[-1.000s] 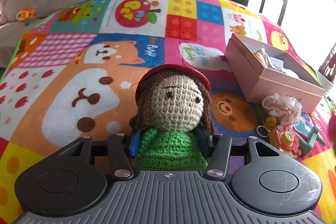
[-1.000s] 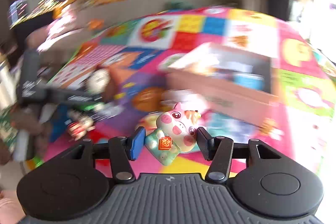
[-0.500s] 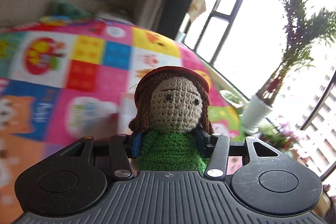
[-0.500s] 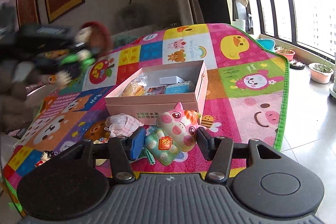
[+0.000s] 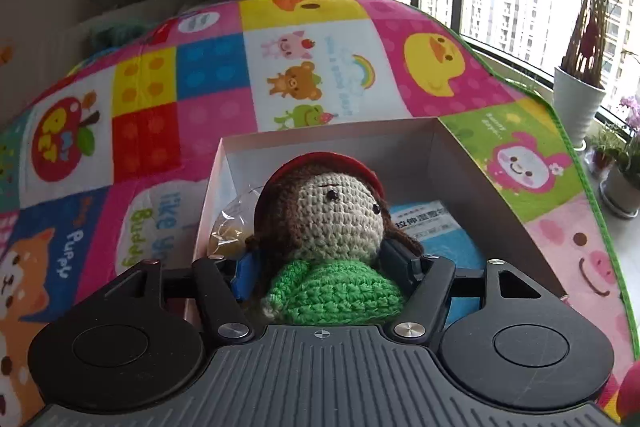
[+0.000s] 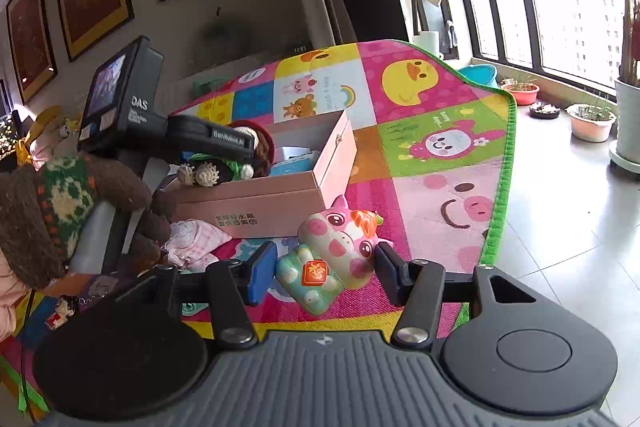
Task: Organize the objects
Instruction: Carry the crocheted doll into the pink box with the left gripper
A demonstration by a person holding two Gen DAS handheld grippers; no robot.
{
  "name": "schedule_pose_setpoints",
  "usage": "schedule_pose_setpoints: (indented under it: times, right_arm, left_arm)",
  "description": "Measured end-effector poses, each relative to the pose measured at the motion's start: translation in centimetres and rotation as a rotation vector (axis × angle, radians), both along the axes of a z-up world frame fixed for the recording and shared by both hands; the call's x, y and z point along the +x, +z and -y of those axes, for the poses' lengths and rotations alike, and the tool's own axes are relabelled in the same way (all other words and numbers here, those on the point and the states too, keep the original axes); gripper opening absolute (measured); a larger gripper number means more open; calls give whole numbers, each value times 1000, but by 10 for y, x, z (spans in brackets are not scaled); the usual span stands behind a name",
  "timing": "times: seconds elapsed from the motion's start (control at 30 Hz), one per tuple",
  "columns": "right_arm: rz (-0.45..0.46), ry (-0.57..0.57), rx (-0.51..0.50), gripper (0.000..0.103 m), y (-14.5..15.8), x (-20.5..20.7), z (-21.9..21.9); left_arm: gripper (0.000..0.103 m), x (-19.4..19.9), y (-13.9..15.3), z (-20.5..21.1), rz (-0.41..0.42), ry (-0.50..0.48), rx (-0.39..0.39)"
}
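A crocheted doll with a red hat and green top lies tilted between the jaws of my left gripper, over the open pink box. These jaws are opening, and a gap shows between the blue left pad and the doll. The right wrist view shows the doll over the box's left end. My right gripper is shut on a pink-and-teal pig toy, held above the play mat just in front of the box.
The box holds a blue packet and a clear snack bag. A pink cloth piece and a small figure lie on the play mat. A person's knitted sleeve is at left. Plant pots stand on tiles at right.
The left gripper swung right with the doll, from over the mat to above the box; its jaws widened and the doll tipped. The right gripper swung toward the window, still holding the pig toy.
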State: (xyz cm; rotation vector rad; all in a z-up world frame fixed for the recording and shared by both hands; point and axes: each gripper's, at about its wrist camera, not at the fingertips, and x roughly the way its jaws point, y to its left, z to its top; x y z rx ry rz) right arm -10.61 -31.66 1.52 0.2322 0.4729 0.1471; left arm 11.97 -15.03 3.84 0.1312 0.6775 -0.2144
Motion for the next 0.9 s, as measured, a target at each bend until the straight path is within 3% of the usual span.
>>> schedule_pose_setpoints:
  times: [0.17, 0.27, 0.33, 0.43, 0.57, 0.63, 0.7, 0.77, 0.9]
  right_arm:
    - [4, 18, -6, 54, 0, -2, -5]
    - [10, 15, -22, 54, 2, -6, -7]
    - [18, 15, -29, 54, 3, -9, -6]
    - [6, 21, -20, 54, 0, -8, -6]
    - [-8, 48, -13, 54, -5, -1, -15]
    - [-12, 65, -14, 54, -7, 1, -21]
    - [-12, 82, -17, 54, -7, 0, -26]
    - [-3, 92, -27, 54, -6, -4, -29]
    - [-7, 81, -33, 54, -7, -6, -26]
  left_arm:
    - [72, 27, -1, -10, -32, -13, -49]
    - [68, 24, 8, -35, -87, -3, -231]
    - [67, 8, 23, -50, -62, -2, -311]
    - [63, -24, 46, -66, -23, -19, -355]
    - [49, -47, 50, -71, -110, -96, -463]
    - [47, -47, 46, -63, -101, -122, -428]
    - [34, -39, 42, -55, -82, -139, -355]
    - [17, -25, 36, -52, -84, -142, -334]
    - [13, -8, 32, -48, -58, -162, -287]
